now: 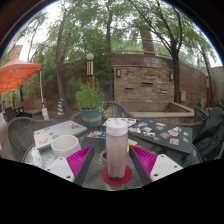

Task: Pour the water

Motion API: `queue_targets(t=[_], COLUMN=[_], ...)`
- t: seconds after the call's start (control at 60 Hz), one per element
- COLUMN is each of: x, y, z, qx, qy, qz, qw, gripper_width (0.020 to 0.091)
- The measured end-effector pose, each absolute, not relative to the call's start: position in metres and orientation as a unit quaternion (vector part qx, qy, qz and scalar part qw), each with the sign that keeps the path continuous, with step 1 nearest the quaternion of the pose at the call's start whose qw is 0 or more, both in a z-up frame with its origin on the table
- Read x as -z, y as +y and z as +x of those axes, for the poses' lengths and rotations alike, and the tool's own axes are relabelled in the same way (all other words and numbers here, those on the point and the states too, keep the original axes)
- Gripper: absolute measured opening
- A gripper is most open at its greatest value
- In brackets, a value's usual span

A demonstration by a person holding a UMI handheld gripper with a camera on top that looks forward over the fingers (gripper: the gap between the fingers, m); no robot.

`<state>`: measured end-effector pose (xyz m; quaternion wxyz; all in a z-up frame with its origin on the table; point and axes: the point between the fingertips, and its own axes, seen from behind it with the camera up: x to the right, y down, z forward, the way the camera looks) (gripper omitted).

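Water bottle is seen upright on the desk, between the pads of the hand-held gripper; grip cannot be told. White bowl left of bottle. Risk: tipping if clamped off-centre.

You are looking at soft, overcast daylight from the open sky at the top of the frame, which is nearly washed out behind the trees. Shadows are faint and diffuse. The fisheye lens bends the brick wall and everything toward the edges. Fine detail looks soft throughout.
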<state>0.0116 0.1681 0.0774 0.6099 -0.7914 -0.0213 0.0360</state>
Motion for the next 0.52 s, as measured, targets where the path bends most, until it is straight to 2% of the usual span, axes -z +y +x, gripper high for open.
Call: queue_targets(t=[0.35, 0.517], x=[-0.133, -0.148], y=[-0.014, -0.095], z=[-0.014, -0.031], qx=[-0.006, -0.025], qy=[-0.014, 0.0], qz=[-0.784, -0.78], qw=[0.621, 0.625], gripper_width=[0.083, 0.0831])
